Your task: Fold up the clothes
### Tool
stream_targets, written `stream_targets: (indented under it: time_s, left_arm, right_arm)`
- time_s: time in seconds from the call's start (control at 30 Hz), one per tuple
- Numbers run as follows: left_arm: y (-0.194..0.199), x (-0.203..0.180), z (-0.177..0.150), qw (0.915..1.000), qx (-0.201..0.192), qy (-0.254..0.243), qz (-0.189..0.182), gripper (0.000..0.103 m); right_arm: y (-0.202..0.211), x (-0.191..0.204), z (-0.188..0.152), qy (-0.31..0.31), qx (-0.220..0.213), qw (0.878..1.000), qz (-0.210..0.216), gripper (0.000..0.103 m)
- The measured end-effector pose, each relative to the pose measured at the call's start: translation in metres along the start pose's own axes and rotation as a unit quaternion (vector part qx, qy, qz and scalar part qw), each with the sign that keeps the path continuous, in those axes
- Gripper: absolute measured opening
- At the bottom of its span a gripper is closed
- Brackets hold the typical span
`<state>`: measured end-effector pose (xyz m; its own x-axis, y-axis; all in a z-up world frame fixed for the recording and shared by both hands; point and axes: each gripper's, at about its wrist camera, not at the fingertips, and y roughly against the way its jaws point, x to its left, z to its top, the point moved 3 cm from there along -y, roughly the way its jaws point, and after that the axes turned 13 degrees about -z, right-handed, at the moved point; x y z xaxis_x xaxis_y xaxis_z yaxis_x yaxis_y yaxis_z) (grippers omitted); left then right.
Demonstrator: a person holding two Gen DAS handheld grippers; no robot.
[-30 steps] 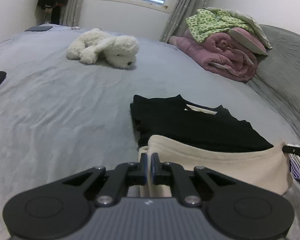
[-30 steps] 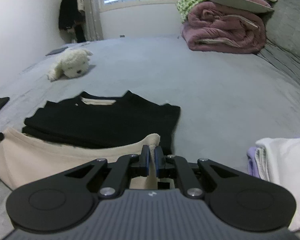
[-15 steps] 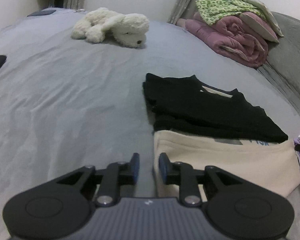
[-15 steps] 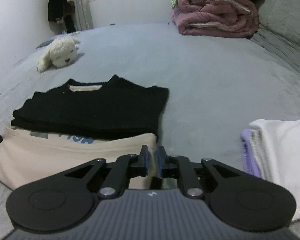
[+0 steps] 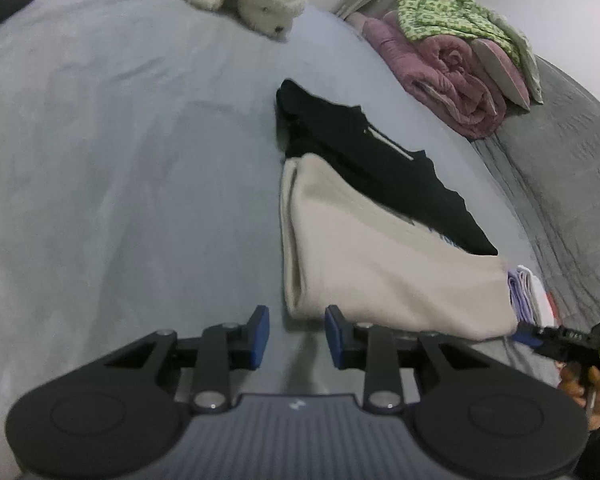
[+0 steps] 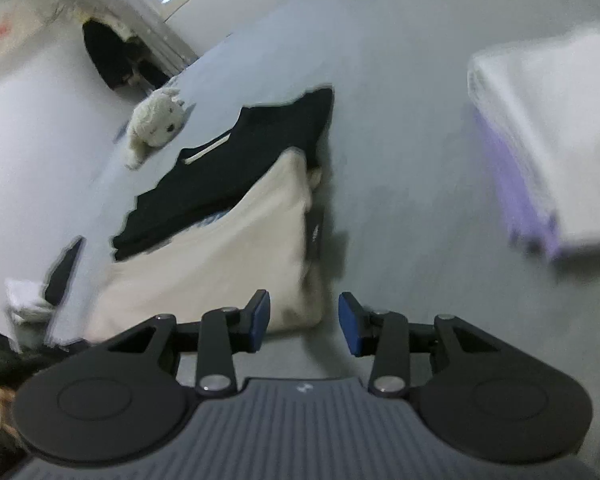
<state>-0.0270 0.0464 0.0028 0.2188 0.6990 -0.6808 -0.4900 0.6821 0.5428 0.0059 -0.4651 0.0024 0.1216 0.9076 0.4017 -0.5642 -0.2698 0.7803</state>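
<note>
Now both claws are spread apart and carry nothing. The left gripper [image 5: 297, 334] hangs just before the near left corner of the folded cream cotton garment [image 5: 384, 256], and the right gripper [image 6: 304, 328] stands at its near right corner [image 6: 300, 304]. This cream garment lies flat on the grey bedspread [image 5: 120, 160] as a neat rectangle, and its far edge touches or slightly overlaps the folded black shirt with a pale neck label [image 5: 364, 160]; which one is on top I cannot tell.

I judge that the main risk is the loose near edge: if a finger passes too low, it may catch the cloth and open the fold again, or push the cream piece against the black shirt and wrinkle both. A small stack of white and lilac folded cloth [image 6: 540, 148] lies near on the right side and could be knocked by a wide swing.

The right wrist view is much blurred by motion, so edges are soft. Blue printing between the two garments [image 5: 440, 236] is mostly covered. Only part of a person's hand [image 5: 580, 380] shows, at the frame's border.
</note>
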Motion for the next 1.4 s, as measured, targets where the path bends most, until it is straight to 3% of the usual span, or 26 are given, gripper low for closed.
stream_targets:
  time_s: [0.13,0.3,0.33,0.37,0.43,0.5,0.73,0.87,1.0,1.07,1.17,1.23,1.3,1.4]
  left_arm:
    - [-0.008,-0.003,0.003,0.9994,-0.005,0.022,-0.025,0.035]
    - [-0.018,0.002,0.006,0.9956,-0.021,0.065,-0.065,0.038]
    - [-0.02,0.001,0.005,0.9948,-0.023,0.068,-0.072,0.038]
    - [-0.021,-0.001,0.005,0.995,-0.028,0.063,-0.071,0.037]
    - [-0.024,-0.006,0.003,0.9964,-0.044,0.047,-0.055,0.018]
    - [-0.024,-0.009,0.003,0.9962,-0.069,0.034,-0.042,0.015]
    - [-0.001,-0.028,0.004,0.9927,-0.113,0.032,-0.027,0.012]
    - [0.004,-0.023,0.003,0.994,-0.105,0.029,-0.008,0.012]
    - [-0.012,-0.004,-0.007,0.9959,-0.063,0.063,0.015,0.012]
    - [-0.014,0.003,-0.008,0.9949,-0.061,0.08,0.01,0.012]
    - [-0.014,0.011,-0.011,0.9928,-0.054,0.107,-0.01,0.015]
    - [-0.009,0.014,-0.011,0.9916,-0.042,0.121,-0.018,0.016]
    - [0.004,0.013,-0.006,0.9925,-0.046,0.113,-0.012,0.016]
    - [0.019,0.01,0.005,0.9949,-0.062,0.079,0.008,0.024]
  right_arm:
    - [-0.004,0.01,-0.009,-0.025,0.003,1.0,-0.005,0.044]
    - [-0.006,-0.002,-0.006,-0.124,0.005,0.992,0.015,0.044]
    - [-0.007,-0.002,-0.006,-0.131,0.004,0.991,0.012,0.038]
    - [-0.007,-0.001,-0.007,-0.131,0.001,0.991,0.004,0.032]
    - [-0.006,0.006,-0.006,-0.104,-0.01,0.994,-0.026,0.022]
    - [0.003,0.007,-0.005,-0.096,-0.022,0.995,-0.034,0.014]
    - [0.039,0.013,-0.014,-0.13,-0.053,0.99,-0.028,0.011]
    - [0.04,0.014,-0.017,-0.125,-0.05,0.99,-0.032,0.01]
    - [0.031,0.011,-0.017,-0.11,-0.035,0.992,-0.049,0.01]
    - [0.026,0.01,-0.017,-0.102,-0.027,0.993,-0.057,0.012]
    - [0.018,0.008,-0.018,-0.091,-0.016,0.993,-0.069,0.02]
    - [0.019,0.007,-0.012,-0.074,-0.024,0.994,-0.076,0.035]
    - [0.022,0.006,-0.005,-0.054,-0.038,0.994,-0.082,0.041]
    - [0.026,0.004,0.006,-0.025,-0.058,0.994,-0.092,0.041]
